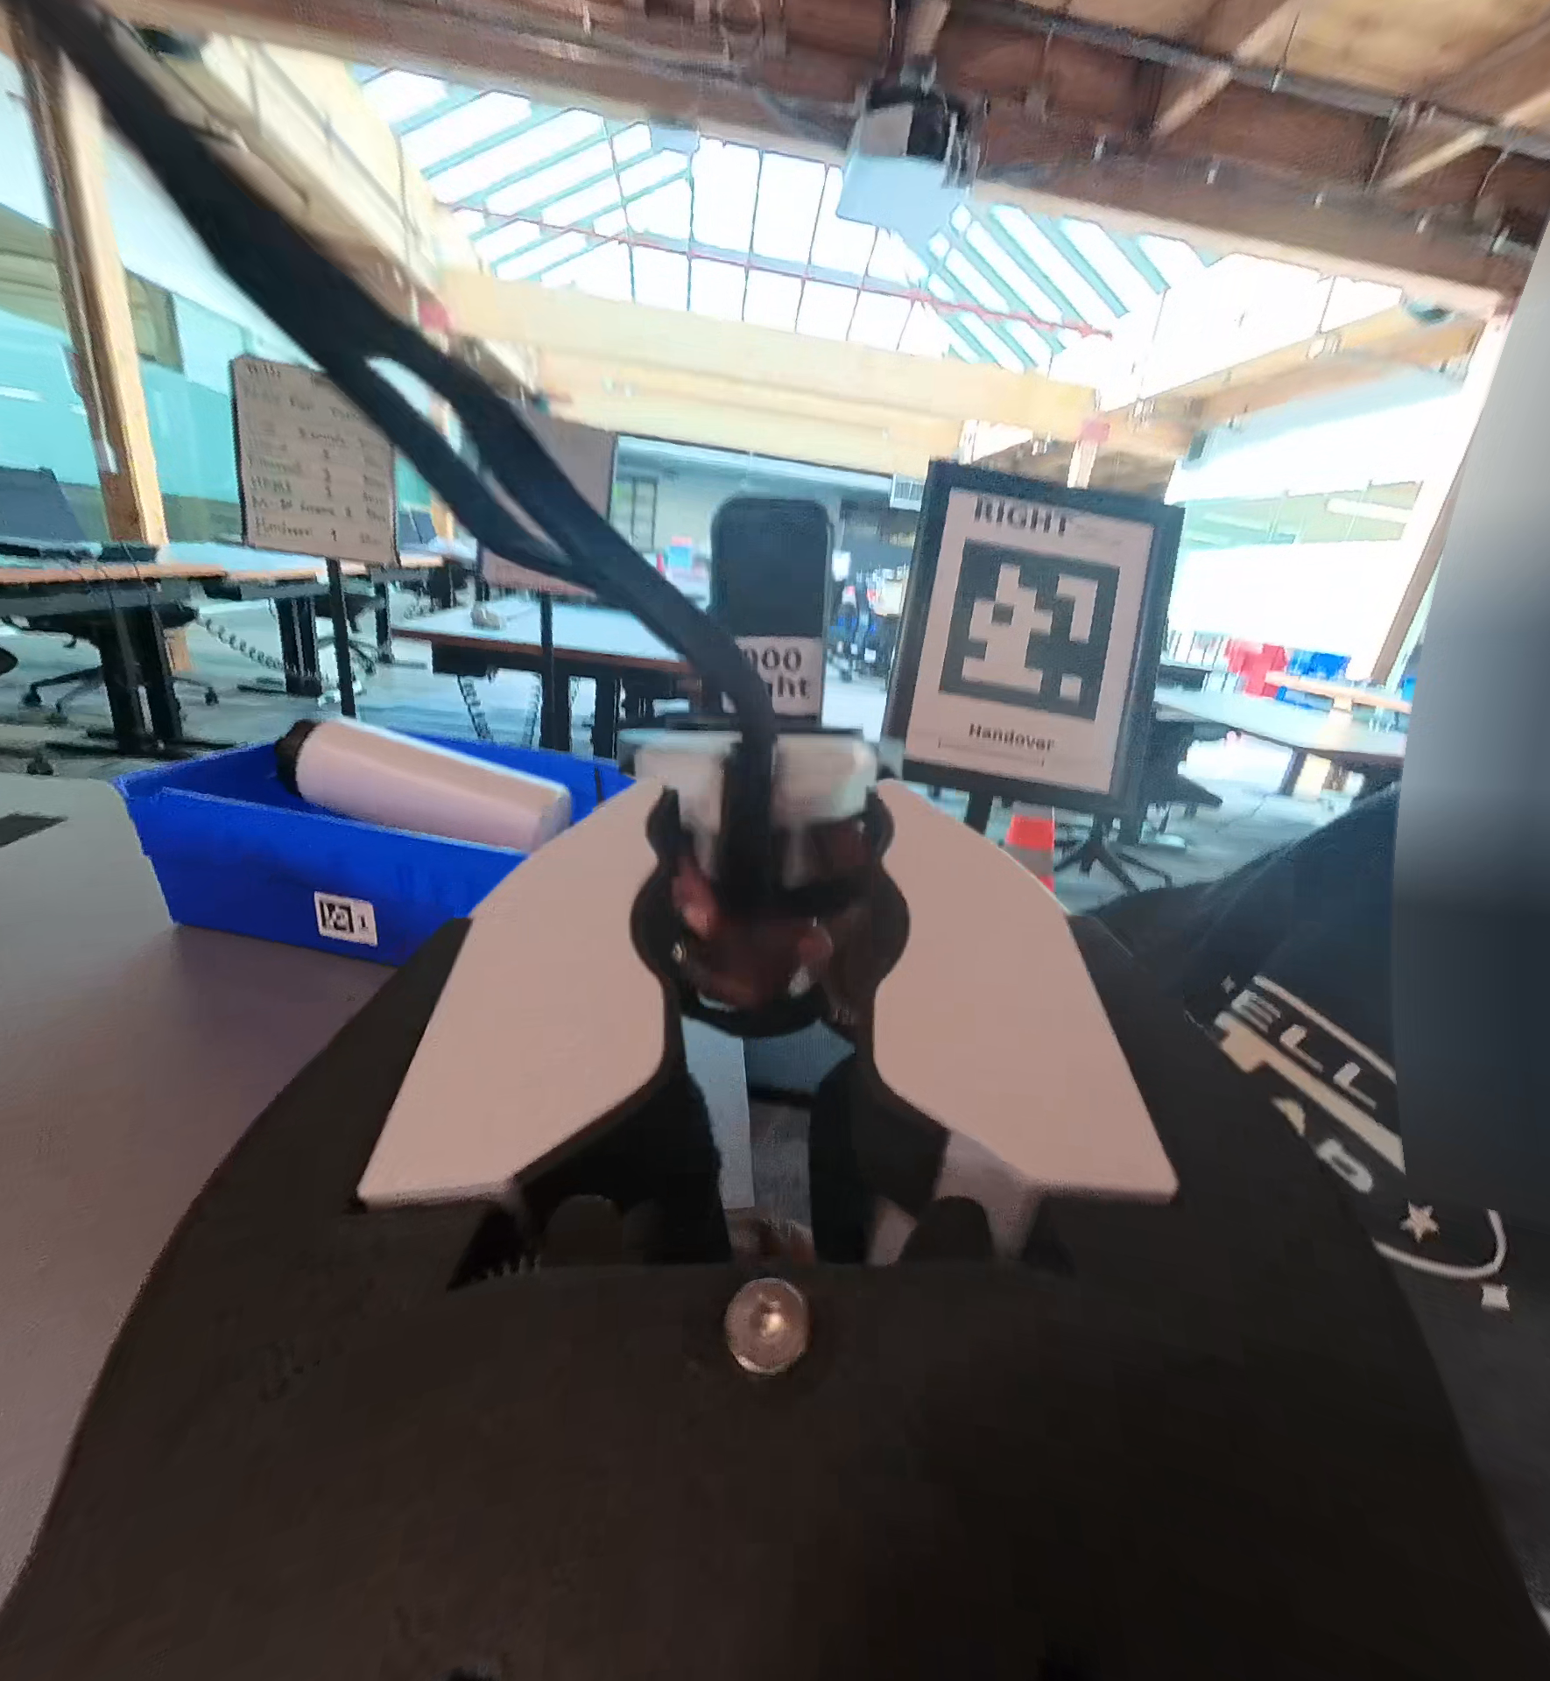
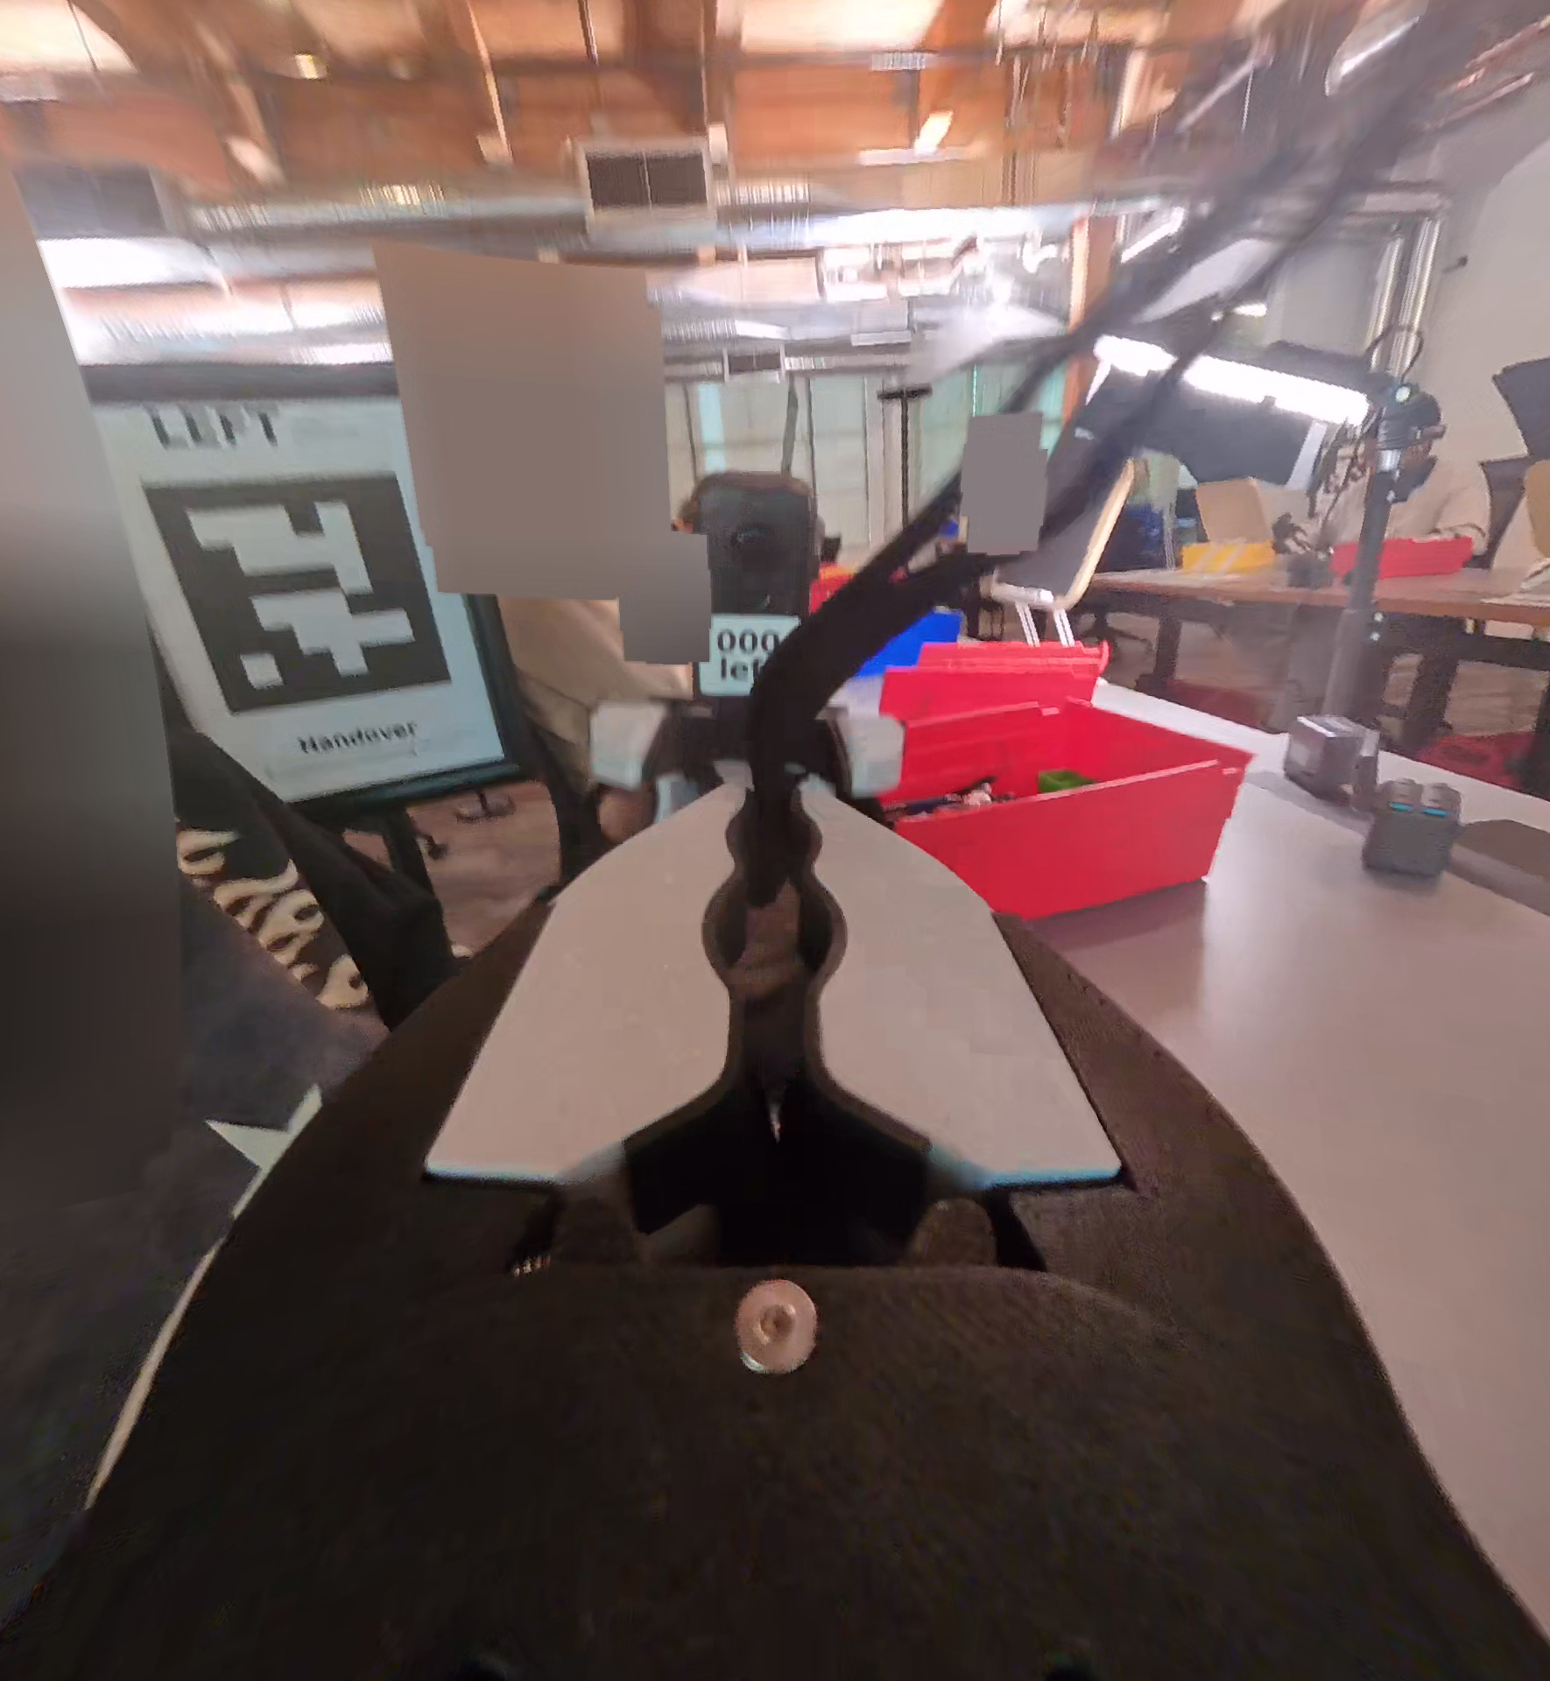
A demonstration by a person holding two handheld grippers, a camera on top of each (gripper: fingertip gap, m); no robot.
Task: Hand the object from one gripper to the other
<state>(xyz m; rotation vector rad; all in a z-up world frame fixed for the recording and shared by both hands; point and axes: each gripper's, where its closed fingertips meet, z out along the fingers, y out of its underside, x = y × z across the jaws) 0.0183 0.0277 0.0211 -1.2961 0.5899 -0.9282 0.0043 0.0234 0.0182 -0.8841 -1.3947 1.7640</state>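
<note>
Black cord (image 1: 444, 427) hangs in the air between the two tools, above the edge of the desk (image 1: 71, 1046), and its lower end sits where their tips meet, while the rest rises away toward the ceiling. The right gripper (image 2: 771, 800) has its jaws almost together, pinched on the cord (image 2: 785, 691) in the wavy channel between the grey fingers, so I judge that it carries the weight now. The left gripper (image 1: 767, 800) faces it nose to nose. Its jaws stand clearly apart, with the cord and the white tips of the other tool in the gap, and in the right wrist view its white fingertips (image 2: 626, 755) are spread on both sides of the cord. This looks like the middle of the handover: one side grips and the other surrounds without pressing. A brownish part between the left jaws is too blurred to name. A blue bin (image 1: 298, 855) with a white cylinder (image 1: 426, 782) and a red bin (image 2: 1072, 837) stand on the desk, well apart from the exchange.
</note>
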